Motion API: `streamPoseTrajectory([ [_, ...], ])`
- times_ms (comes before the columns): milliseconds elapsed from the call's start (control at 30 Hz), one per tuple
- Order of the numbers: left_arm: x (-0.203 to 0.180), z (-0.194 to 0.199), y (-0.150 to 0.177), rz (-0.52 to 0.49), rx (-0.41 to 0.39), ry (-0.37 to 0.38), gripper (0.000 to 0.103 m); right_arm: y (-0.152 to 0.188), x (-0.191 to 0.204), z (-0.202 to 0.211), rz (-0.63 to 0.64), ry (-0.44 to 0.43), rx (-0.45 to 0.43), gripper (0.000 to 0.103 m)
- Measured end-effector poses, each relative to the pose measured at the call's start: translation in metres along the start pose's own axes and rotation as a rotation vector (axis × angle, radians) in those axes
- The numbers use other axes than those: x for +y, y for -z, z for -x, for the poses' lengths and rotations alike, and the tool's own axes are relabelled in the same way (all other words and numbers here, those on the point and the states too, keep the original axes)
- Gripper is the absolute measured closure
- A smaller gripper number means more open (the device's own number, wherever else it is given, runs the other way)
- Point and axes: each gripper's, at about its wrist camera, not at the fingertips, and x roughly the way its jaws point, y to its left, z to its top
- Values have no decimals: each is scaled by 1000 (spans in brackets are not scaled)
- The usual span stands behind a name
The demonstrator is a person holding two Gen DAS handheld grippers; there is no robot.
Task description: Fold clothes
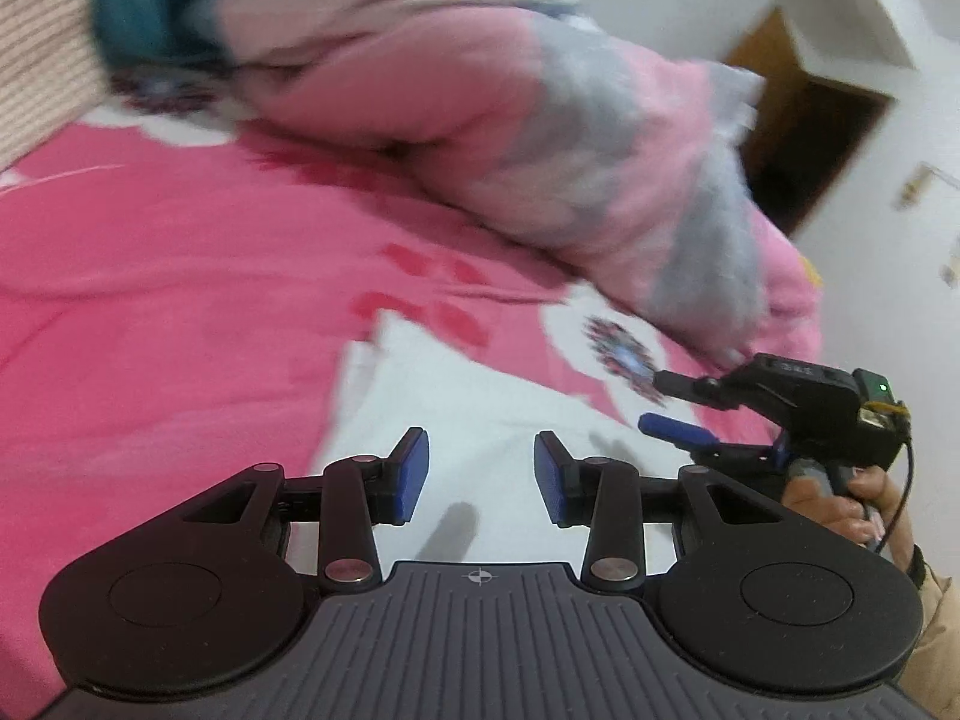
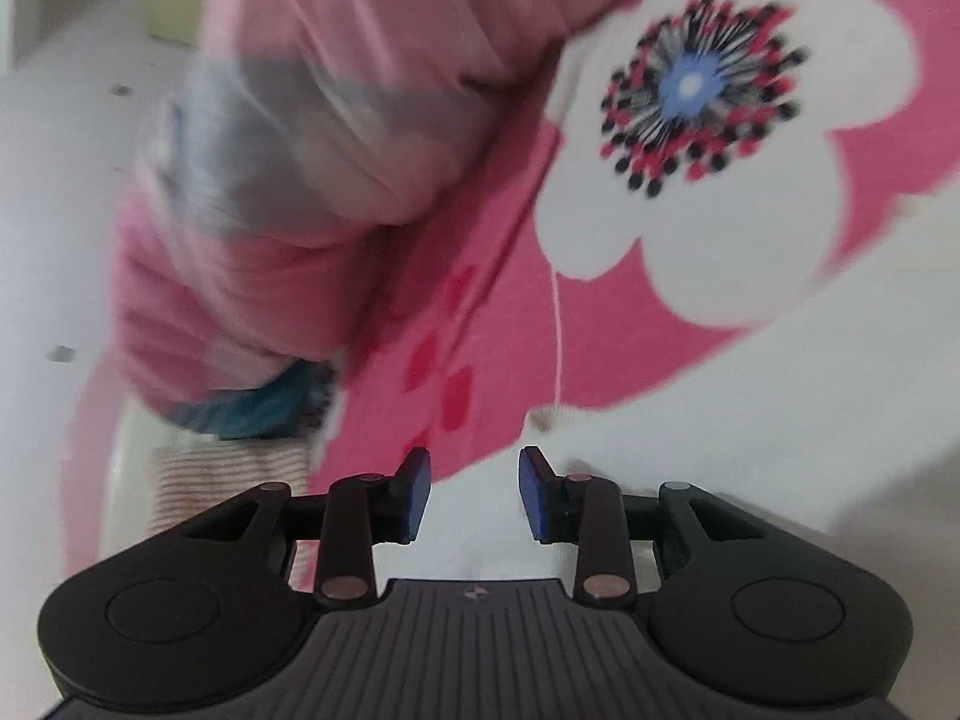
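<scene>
A white garment (image 1: 480, 396) lies flat on a bed with a pink sheet (image 1: 150, 270). My left gripper (image 1: 480, 468) hovers low over the garment, open, with nothing between its blue pads. My right gripper (image 1: 660, 405) is to the right in the left wrist view, held by a hand (image 1: 840, 498), its two fingers apart above the garment's right edge. In the right wrist view the right gripper (image 2: 474, 492) stands open over the white garment (image 2: 720, 450), near its edge on the pink sheet (image 2: 492, 300). A thin white thread (image 2: 558, 330) runs up from the garment.
A bunched pink and grey quilt (image 1: 540, 150) (image 2: 300, 150) fills the far side of the bed. Teal cloth (image 1: 150, 12) and a striped pillow (image 1: 36, 48) lie beyond it. The sheet bears a big white flower print (image 2: 696, 90). A dark doorway (image 1: 804, 138) and white floor (image 2: 48, 210) lie past the bed.
</scene>
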Motion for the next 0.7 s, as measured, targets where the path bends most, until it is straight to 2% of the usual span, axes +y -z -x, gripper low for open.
streamPoseTrajectory([
  [100, -14, -17, 6, -50, 77, 56, 64, 8, -20, 31, -29, 4, -11, 68],
  [167, -12, -29, 12, -42, 111, 9, 64, 4, -43, 51, -77, 43, -44, 68],
  [200, -4, -32, 14, -11, 106, -25, 65, -1, -60, 63, -122, 69, -90, 70],
  [233, 5, -33, 15, 22, 100, -53, 68, -6, -78, 83, -163, 69, -152, 77],
  [267, 16, -29, 15, 76, 77, -33, 68, -11, -96, 103, -196, 52, -216, 76],
  [333, 30, -19, 11, 146, 47, -53, 68, -16, -126, 152, -256, 115, -396, 75],
  [400, 33, -7, 7, 137, 22, -102, 68, -13, -154, 198, -328, 182, -568, 72],
  [500, 31, 14, 0, 118, -6, -146, 66, 12, -175, 252, -437, 210, -736, 71],
  [600, 26, 37, -8, 95, -32, -177, 66, 41, -160, 274, -400, 146, -777, 70],
  [700, 0, 56, -16, 3, -30, -162, 65, 65, -129, 269, -288, 25, -684, 67],
])
